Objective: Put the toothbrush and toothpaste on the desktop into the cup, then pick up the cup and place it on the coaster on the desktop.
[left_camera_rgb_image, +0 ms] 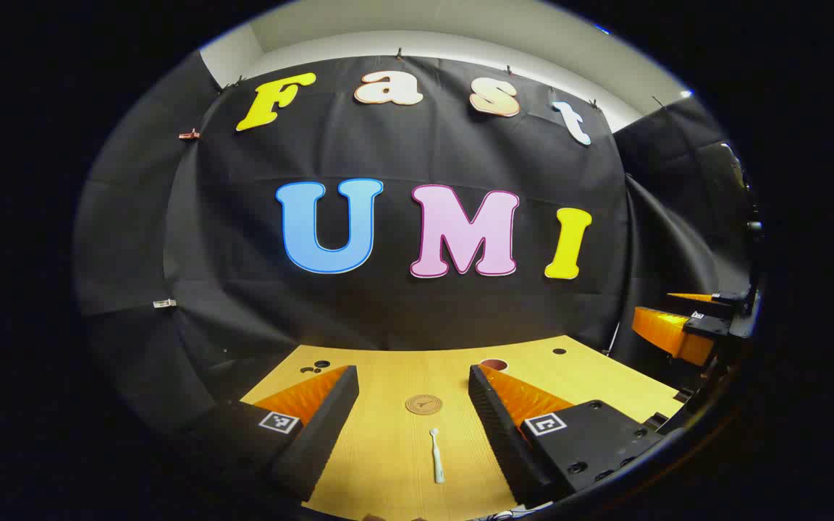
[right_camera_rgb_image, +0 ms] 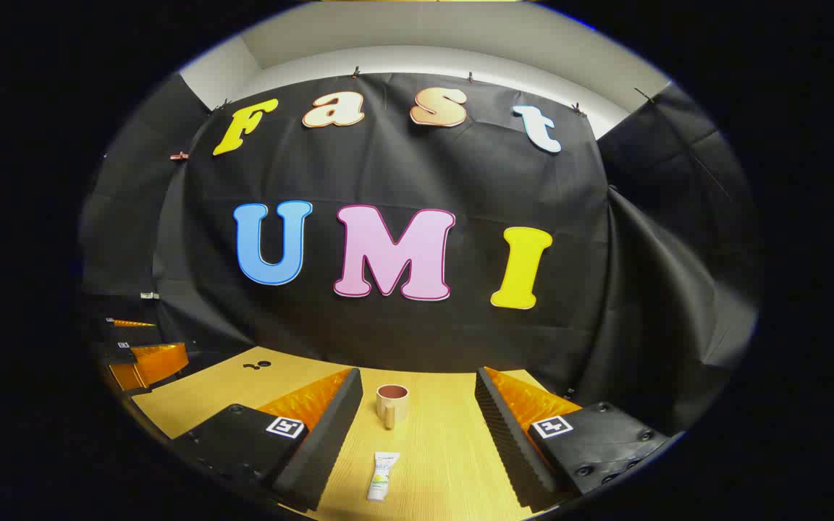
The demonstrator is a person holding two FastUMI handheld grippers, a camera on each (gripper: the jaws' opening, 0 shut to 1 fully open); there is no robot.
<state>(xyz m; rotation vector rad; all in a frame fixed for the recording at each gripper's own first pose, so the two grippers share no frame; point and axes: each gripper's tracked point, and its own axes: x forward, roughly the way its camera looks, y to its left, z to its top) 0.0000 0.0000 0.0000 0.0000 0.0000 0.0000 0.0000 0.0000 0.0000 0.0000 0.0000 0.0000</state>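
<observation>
fingers (right_camera_rgb_image: pixel 491 423) spread wide, toothpaste (right_camera_rgb_image: pixel 383 476) label too small to read.

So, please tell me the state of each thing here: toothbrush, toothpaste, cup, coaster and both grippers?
Toothbrush: lying flat on the desktop, not held.
Toothpaste: lying flat on the desktop, cap toward the camera, not held.
Cup: upright, nothing seen in it, handle toward the camera.
Coaster: flat on the desktop, bare.
Left gripper: open, holding nothing.
Right gripper: open, holding nothing.
</observation>
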